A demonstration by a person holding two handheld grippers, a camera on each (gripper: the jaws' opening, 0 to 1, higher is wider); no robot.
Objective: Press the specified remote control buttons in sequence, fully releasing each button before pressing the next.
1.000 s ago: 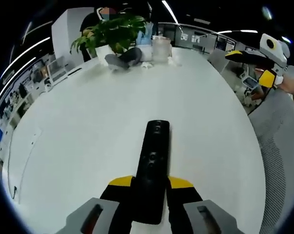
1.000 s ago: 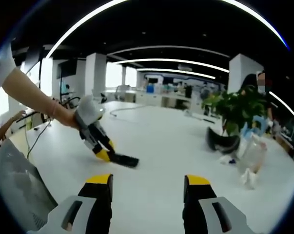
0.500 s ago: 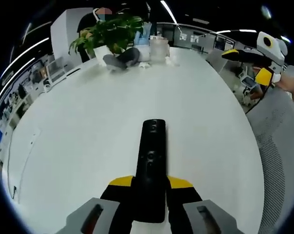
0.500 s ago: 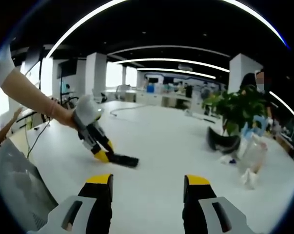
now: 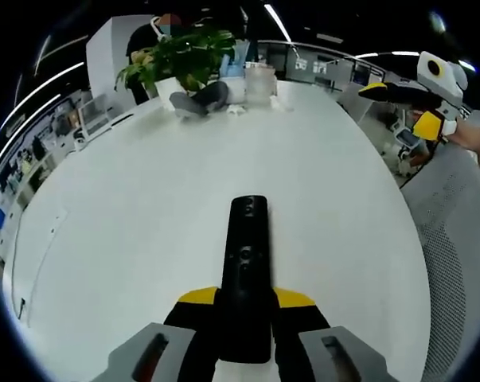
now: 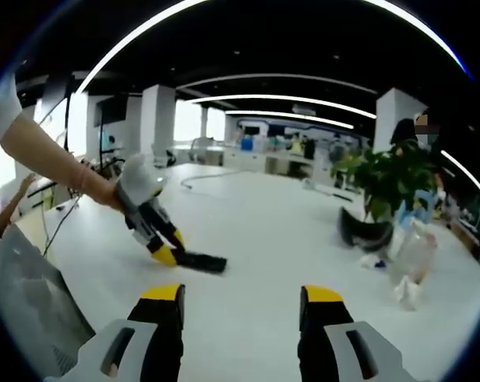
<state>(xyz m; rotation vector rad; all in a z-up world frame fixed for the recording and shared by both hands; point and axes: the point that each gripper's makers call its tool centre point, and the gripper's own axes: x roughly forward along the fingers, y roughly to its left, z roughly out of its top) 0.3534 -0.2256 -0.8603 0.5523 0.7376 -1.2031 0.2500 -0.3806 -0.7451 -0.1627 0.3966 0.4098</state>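
Left tool: my jaws are clamped on the near end of one black remote, which lies flat on the white bench and points away from me. From the right gripper view I see this same tool tilted down onto the remote, a person's hand on its grip.

Right tool: jaws wide apart, nothing between them, held above the bench. In the left gripper view it hangs off the bench's far right side.

Count: one remote, two tools, one potted plant.

Far end of the bench: the plant sits in a white pot; beside it one dark rounded object and one clear plastic container; I cannot tell what it holds. Small white scraps lie near them.

One mesh chair back stands right of the bench.
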